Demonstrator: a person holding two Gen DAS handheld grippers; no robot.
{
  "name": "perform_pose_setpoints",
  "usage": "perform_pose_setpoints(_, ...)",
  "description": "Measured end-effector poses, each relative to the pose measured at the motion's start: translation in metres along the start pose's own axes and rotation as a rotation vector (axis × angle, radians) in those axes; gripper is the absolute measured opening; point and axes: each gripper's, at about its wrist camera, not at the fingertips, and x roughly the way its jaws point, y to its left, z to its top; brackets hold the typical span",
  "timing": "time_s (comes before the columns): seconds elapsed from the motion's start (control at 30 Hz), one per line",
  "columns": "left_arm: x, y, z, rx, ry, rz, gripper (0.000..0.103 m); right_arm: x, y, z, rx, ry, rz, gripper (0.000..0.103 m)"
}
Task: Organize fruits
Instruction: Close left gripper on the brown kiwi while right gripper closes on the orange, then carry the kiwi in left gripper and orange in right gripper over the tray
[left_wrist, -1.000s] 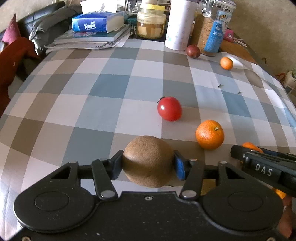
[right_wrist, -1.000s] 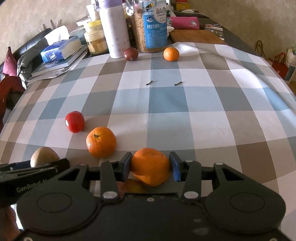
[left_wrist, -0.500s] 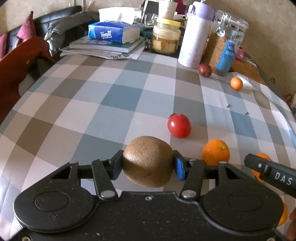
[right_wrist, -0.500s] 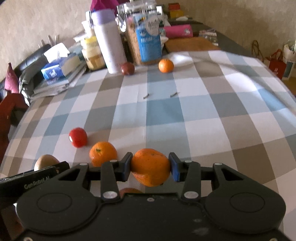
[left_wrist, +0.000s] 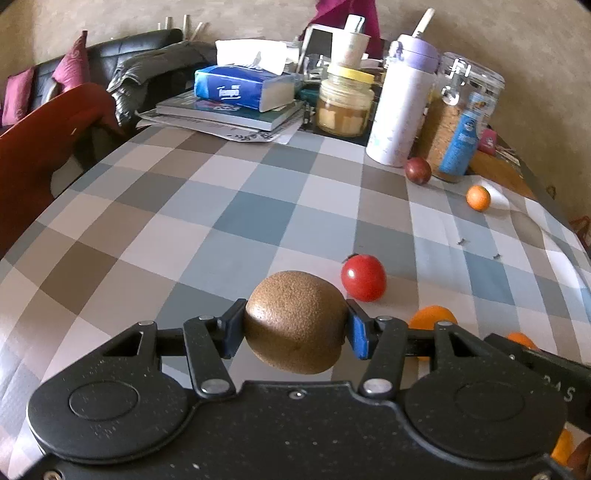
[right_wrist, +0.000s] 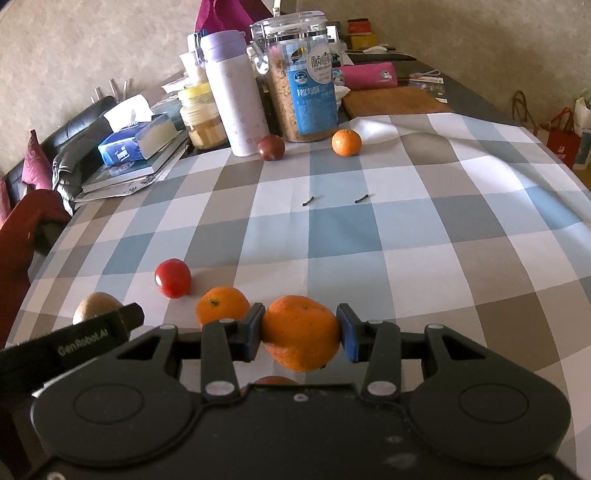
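- Checked tablecloth (right_wrist: 424, 229) carries the loose fruit
- Left gripper (left_wrist: 295, 328) clamps a kiwi (left_wrist: 295, 321) above the cloth
- Right gripper (right_wrist: 301, 334) clamps an orange (right_wrist: 301, 338) likewise
- Second orange (right_wrist: 221, 310) and tomato (right_wrist: 173, 277) lie between them

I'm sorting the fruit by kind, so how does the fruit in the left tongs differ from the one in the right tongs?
The kiwi in the left tongs is brown and finely speckled; the orange in the right tongs is bright orange and glossier. The kiwi looks smoothly oval, the orange lumpier. Both are clamped at their sides.
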Motion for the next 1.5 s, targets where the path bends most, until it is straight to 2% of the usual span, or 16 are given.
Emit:
perform_pose_setpoints(0.33,-0.004,-0.003,-0.001,0.015,-0.026,0.007,0.060,0.000,0.008,-0.006,-0.055,-0.028,-0.004,0.044)
perform_pose_setpoints(0.53,-0.020,0.010,-0.006,-0.050,0.003,0.002,0.060,-0.001,0.012,-0.007,-0.048,-0.051,0.038,0.044)
perform_pose_setpoints(0.7,-0.045,0.014,-0.025,0.016,0.038,-0.005,0.060,-0.006,0.019,-0.006,-0.066,-0.068,0.053,0.044)
perform_pose_setpoints(0.9,-0.077,0.017,-0.045,0.072,0.098,-0.047,0.060,-0.019,0.022,-0.002,-0.059,-0.076,0.086,0.044)
perform_pose_setpoints(1.03,-0.097,0.014,-0.061,0.130,0.119,-0.078,0.060,-0.036,0.023,-0.001,-0.056,-0.086,0.111,0.044)
perform_pose_setpoints(1.23,-0.121,0.015,-0.080,0.163,0.128,-0.144,0.060,-0.074,0.022,-0.007,-0.083,-0.115,0.150,0.044)
perform_pose_setpoints(1.5,-0.139,0.025,-0.107,0.187,0.171,-0.171,0.060,-0.138,0.008,-0.043,-0.113,-0.167,0.191,0.044)
